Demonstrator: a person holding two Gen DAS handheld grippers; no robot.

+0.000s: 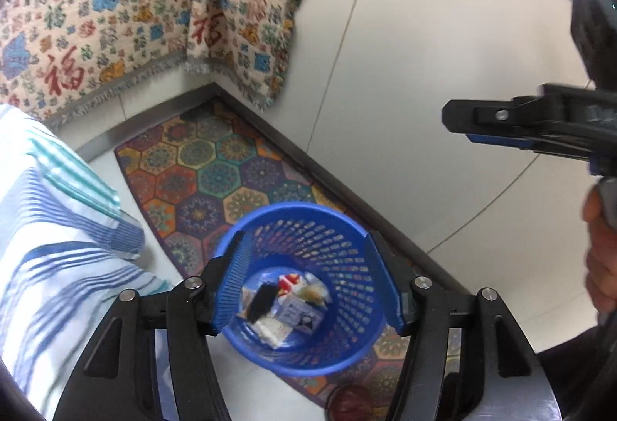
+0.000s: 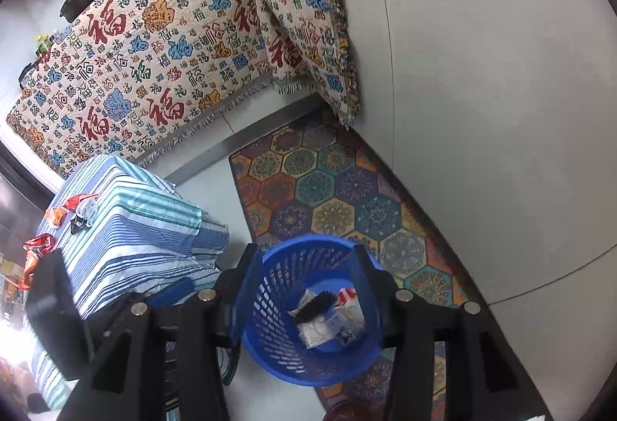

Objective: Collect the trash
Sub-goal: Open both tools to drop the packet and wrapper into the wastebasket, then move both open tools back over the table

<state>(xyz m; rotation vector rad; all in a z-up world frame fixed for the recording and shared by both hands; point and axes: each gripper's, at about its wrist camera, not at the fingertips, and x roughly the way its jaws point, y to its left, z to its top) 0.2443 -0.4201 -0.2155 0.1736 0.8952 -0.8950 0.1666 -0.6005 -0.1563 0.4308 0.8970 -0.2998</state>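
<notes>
Standing on the patterned hexagon mat (image 1: pixel 216 166), the blue perforated basket (image 1: pixel 339 351) serves as the landmark. Inside it, on its floor, lies the trash (image 1: pixel 285 305): a black flat piece, a red-and-white wrapper, a pale printed carton and clear plastic scraps, all heaped together. The left gripper (image 1: pixel 308 286) hangs directly above the basket, its blue-padded fingers (image 1: pixel 231 286) spread apart with nothing between them. The right gripper (image 2: pixel 308 290) also hovers above the basket, its fingers apart and empty. Left of the basket stands a blue-striped covered table (image 2: pixel 146 228), where more wrappers (image 2: pixel 77 209) lie on top.
</notes>
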